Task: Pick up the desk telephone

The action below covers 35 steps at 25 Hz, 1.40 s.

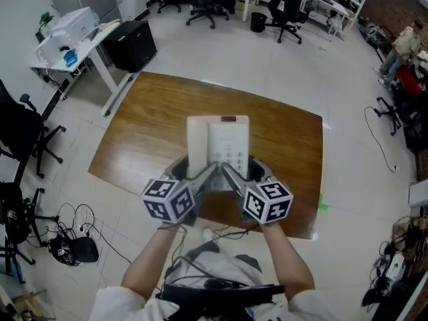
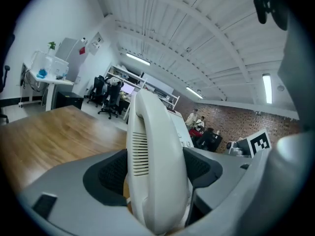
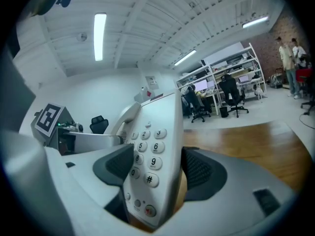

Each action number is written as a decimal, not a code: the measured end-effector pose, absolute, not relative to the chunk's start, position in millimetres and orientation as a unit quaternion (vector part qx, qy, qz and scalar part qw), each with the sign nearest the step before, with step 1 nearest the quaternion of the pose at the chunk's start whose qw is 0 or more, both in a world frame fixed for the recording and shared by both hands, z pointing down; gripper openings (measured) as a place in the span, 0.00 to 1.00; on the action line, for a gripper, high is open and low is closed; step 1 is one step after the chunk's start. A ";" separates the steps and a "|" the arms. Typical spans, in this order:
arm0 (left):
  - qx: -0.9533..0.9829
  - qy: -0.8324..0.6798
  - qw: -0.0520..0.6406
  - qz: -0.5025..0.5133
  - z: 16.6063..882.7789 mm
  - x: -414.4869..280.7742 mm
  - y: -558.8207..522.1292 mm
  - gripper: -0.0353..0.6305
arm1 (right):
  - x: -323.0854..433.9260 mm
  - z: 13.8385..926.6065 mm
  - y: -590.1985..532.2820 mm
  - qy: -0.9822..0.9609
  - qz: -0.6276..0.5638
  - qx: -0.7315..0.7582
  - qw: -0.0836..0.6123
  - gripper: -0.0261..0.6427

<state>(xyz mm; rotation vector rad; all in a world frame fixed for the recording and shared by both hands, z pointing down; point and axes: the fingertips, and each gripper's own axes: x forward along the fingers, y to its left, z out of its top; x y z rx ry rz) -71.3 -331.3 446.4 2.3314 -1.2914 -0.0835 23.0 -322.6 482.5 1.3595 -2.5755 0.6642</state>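
A white desk telephone [image 1: 218,146] with its handset on the left side is held in the air above the wooden table [image 1: 147,132]. My left gripper [image 1: 199,178] is shut on the near left part, its dark pads clamping the handset [image 2: 155,166]. My right gripper [image 1: 235,178] is shut on the near right part, pads pressing either side of the keypad body [image 3: 152,166]. The phone tilts up away from me. Its underside and cord are hidden.
A white side desk [image 1: 73,39] with a printer stands at the back left, a black cabinet [image 1: 130,44] beside it. Office chairs [image 1: 284,9] sit at the back. Cables [image 1: 73,236] lie on the floor at left. People stand far right [image 3: 288,58].
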 end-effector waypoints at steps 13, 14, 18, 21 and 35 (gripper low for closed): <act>0.858 -0.479 0.167 -0.084 362.8 -72.4 -289.6 0.56 | 21.2 394.1 -289.8 -0.879 0.139 0.454 0.046 0.52; 0.858 -0.480 0.161 -0.087 357.4 -72.8 -285.8 0.56 | 20.5 389.1 -286.6 -0.880 0.135 0.453 0.042 0.53; 0.860 -0.483 0.138 -0.094 333.9 -71.6 -269.8 0.56 | 20.5 366.9 -273.3 -0.886 0.117 0.447 0.029 0.53; 0.861 -0.482 0.126 -0.106 318.5 -71.5 -260.7 0.56 | 20.0 348.8 -265.7 -0.890 0.096 0.445 0.024 0.53; 0.864 -0.478 0.066 -0.142 265.5 -68.6 -226.5 0.56 | 24.4 295.3 -232.9 -0.893 0.043 0.448 -0.006 0.52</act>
